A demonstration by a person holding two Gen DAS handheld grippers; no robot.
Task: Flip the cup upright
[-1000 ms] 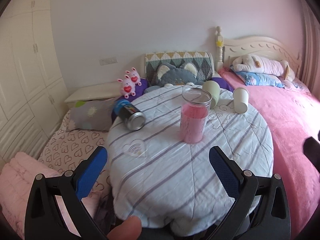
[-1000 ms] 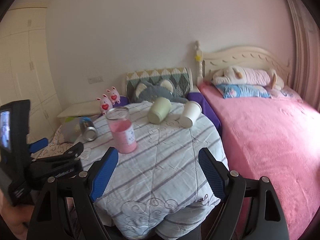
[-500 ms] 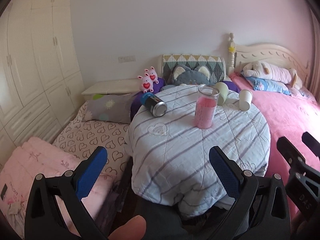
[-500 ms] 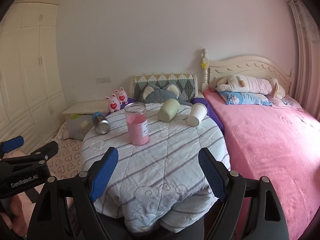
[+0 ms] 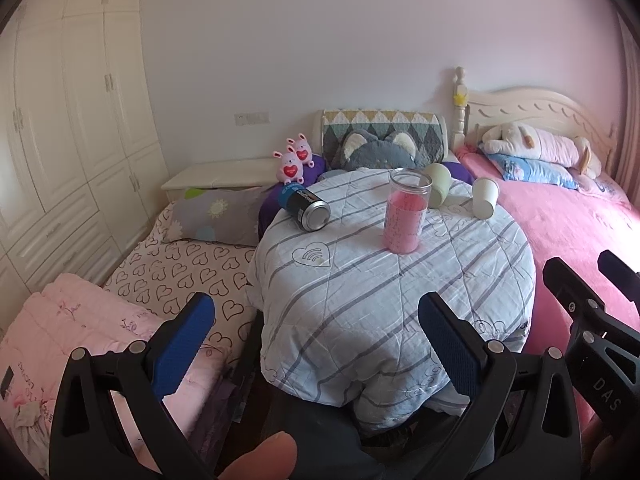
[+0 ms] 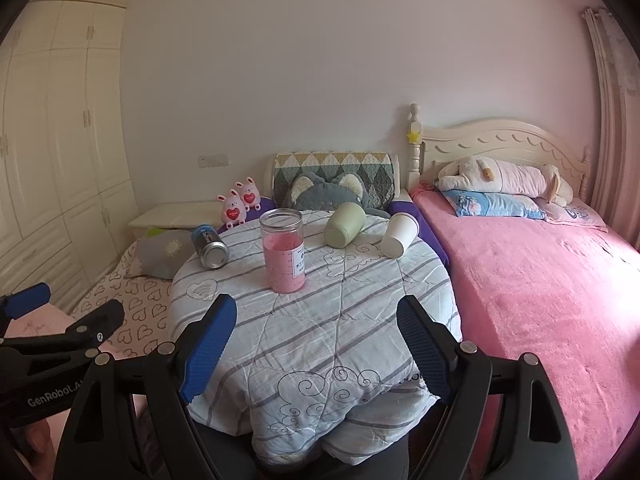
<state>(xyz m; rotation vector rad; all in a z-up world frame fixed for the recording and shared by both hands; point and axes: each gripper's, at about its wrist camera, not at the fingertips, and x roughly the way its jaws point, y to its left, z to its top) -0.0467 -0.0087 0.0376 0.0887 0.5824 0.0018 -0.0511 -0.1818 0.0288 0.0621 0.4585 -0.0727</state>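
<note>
A pale green cup [image 6: 345,225] lies on its side at the far edge of the round cloth-covered table [image 6: 320,320]; it also shows in the left wrist view [image 5: 438,189]. A white paper cup [image 6: 398,235] lies tipped beside it, to its right, and shows in the left wrist view too [image 5: 485,197]. My left gripper [image 5: 316,344] is open and empty, held back from the table's near edge. My right gripper [image 6: 316,346] is open and empty, also short of the table and well away from both cups.
A clear jar with pink filling [image 6: 282,255] stands upright mid-table. A dark drink can [image 6: 210,246] lies on its side at the left. A pink bed [image 6: 540,280] is to the right, a heart-print mattress [image 5: 180,268] to the left, a wardrobe [image 5: 60,120] at far left.
Both grippers have pulled back and away from the table, so the table and its objects look smaller and farther. Nothing on the table has moved. Both stay open.
</note>
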